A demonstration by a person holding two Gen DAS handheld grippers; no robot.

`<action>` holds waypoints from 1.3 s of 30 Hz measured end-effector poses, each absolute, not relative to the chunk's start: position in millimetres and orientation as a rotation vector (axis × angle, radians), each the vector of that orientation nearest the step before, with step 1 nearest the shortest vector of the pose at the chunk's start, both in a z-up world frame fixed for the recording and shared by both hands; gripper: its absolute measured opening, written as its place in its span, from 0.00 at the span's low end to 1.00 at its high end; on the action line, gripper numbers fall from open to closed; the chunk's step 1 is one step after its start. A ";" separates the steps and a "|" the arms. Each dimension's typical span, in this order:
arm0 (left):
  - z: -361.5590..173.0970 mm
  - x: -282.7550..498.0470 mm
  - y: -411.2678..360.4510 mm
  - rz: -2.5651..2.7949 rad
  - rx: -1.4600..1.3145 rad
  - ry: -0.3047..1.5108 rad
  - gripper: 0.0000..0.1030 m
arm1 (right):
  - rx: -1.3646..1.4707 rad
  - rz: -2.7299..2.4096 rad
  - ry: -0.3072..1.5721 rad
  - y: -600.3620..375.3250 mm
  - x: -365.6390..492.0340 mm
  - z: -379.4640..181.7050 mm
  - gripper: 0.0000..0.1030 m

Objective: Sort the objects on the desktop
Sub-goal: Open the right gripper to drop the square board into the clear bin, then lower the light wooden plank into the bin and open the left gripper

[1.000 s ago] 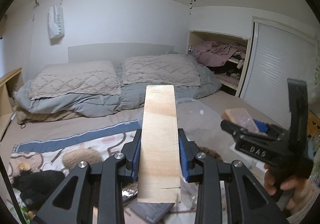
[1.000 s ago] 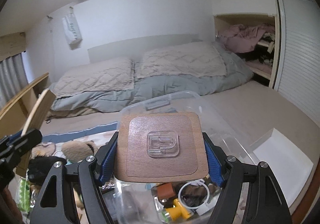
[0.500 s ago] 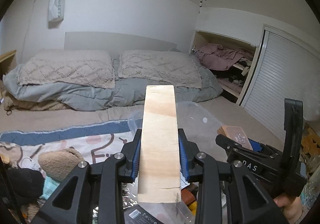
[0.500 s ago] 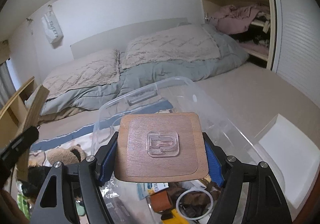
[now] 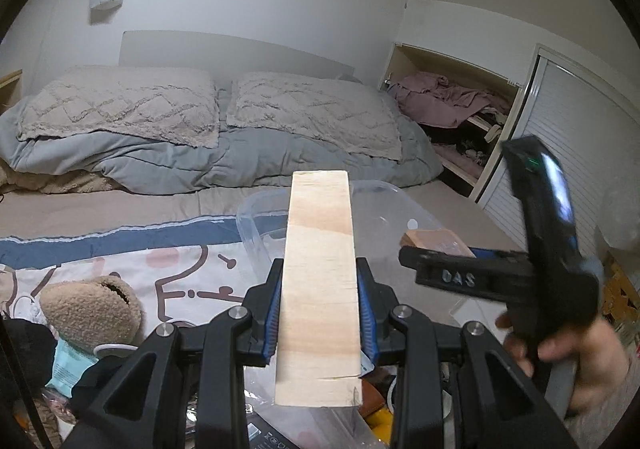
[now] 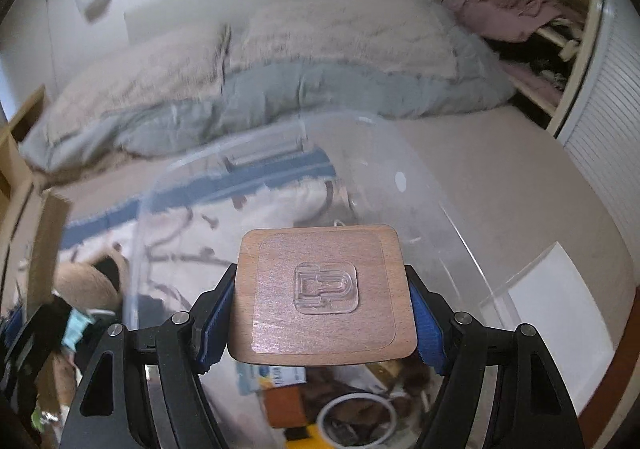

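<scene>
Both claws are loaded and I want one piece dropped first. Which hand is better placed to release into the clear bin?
Right, probably. Its claw holds the square wooden plate over the clear bin, already angled down at its contents. The left claw grips the pale wooden block nearer the bin's left edge.

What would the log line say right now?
left gripper: shut on pale wood slat | right gripper: shut on brown wooden plaque | over clear bin

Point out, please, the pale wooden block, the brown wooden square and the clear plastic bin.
pale wooden block [image 5: 320, 281]: left wrist view, middle of its top face.
brown wooden square [image 6: 324, 293]: right wrist view, its centre.
clear plastic bin [image 6: 452, 217]: right wrist view, far wall.
</scene>
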State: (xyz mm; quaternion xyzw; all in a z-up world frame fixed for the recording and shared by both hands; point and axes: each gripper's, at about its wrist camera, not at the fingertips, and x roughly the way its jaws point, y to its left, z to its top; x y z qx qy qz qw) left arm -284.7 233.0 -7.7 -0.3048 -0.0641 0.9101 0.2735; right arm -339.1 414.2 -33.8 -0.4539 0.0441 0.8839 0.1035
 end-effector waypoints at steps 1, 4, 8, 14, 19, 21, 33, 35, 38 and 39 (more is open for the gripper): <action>-9.3 -285.6 234.6 2.448 -0.823 -0.169 0.32 | -1.365 2.592 0.113 417.0 -345.9 -35.7 0.74; -13.9 -287.9 238.7 2.444 -0.833 -0.158 0.32 | -1.482 2.549 0.113 426.6 -367.5 -49.8 0.74; -19.1 -288.4 247.4 2.434 -0.846 -0.136 0.32 | -1.577 2.483 0.107 432.7 -392.9 -70.3 0.74; -25.9 -291.1 255.5 2.432 -0.872 -0.119 0.32 | -1.579 2.456 0.142 437.9 -421.2 -85.6 0.74; -29.3 -293.9 257.0 2.438 -0.891 -0.122 0.32 | -1.572 2.427 0.263 452.7 -433.1 -95.8 0.74; -27.8 -293.8 257.5 2.441 -0.890 -0.123 0.32 | -1.564 2.429 0.273 456.1 -435.5 -97.2 0.75; -22.8 -291.9 264.6 2.423 -0.925 -0.154 0.32 | -1.366 2.633 0.280 446.7 -365.0 -39.2 0.84; -22.9 -289.9 268.7 2.419 -0.933 -0.155 0.32 | -1.282 2.640 0.282 450.0 -339.7 -27.8 0.84; -23.8 -287.1 276.9 2.396 -0.959 -0.173 0.32 | -1.194 2.618 0.295 451.7 -307.2 -22.1 0.84; -24.4 -286.3 280.8 2.393 -0.969 -0.175 0.32 | -1.172 2.615 0.310 452.6 -296.6 -21.9 0.84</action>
